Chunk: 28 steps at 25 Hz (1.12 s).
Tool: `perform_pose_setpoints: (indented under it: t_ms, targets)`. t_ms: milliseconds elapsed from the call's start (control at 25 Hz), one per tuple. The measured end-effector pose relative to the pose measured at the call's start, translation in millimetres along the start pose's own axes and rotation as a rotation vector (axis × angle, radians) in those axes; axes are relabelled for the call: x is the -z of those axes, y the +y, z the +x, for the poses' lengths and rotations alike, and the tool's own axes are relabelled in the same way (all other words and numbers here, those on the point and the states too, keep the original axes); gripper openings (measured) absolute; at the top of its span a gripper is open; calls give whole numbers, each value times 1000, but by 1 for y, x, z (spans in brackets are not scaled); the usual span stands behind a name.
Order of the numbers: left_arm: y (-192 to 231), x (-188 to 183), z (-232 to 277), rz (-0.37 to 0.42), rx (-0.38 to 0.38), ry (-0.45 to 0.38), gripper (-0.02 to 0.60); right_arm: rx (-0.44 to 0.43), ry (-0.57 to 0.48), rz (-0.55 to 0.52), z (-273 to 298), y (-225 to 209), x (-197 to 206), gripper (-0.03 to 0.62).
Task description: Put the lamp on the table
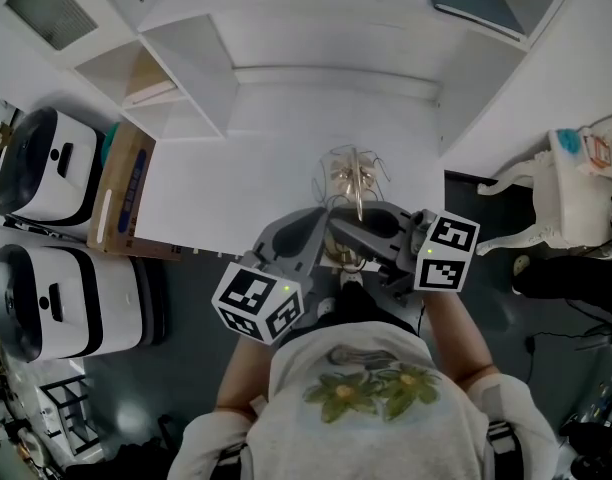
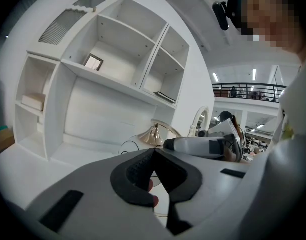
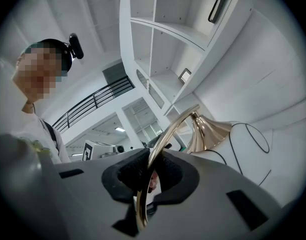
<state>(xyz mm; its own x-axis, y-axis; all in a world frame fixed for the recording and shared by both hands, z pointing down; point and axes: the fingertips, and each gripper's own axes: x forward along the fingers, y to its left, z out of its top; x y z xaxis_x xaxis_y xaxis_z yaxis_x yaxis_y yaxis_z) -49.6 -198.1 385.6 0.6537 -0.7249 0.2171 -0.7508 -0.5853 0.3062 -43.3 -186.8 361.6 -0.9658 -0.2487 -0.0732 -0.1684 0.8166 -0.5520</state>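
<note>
The lamp (image 1: 351, 180) has a curved gold stem, a gold cone and a wire-frame globe; it hangs over the front edge of the white table (image 1: 236, 188). My right gripper (image 1: 371, 230) is shut on the gold stem (image 3: 165, 139), which runs up between its pads to the cone (image 3: 208, 131). My left gripper (image 1: 321, 226) sits just left of the lamp's lower part, jaws shut, pads touching at their tips (image 2: 154, 156); nothing clearly shows between them. The left gripper view shows the gold cone (image 2: 154, 135) and the right gripper (image 2: 193, 145) beyond its jaws.
A white shelf unit (image 1: 186, 68) stands at the table's back left. A cardboard box (image 1: 121, 188) leans at the table's left end, beside two white machines (image 1: 46, 163). A white chair (image 1: 546, 198) stands on the dark floor at right.
</note>
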Motion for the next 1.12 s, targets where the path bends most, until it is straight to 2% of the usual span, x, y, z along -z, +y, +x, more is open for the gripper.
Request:
perform_pose_setpoints:
  t_ms: [240,680,920,1120]
  targets:
    - [2,6,-2,-3,-12,14,28,-33,9,26,0,5,8,52]
    - [0,7,-2,0,0,15,28,14,3,-10,-2,6,9,52]
    - [-1,9,-2,-13,13,16,28,14,16,6,-3,6,11,52]
    - [-4,11,1,-8,25,25,28,13,24,18,-8,4,13,91]
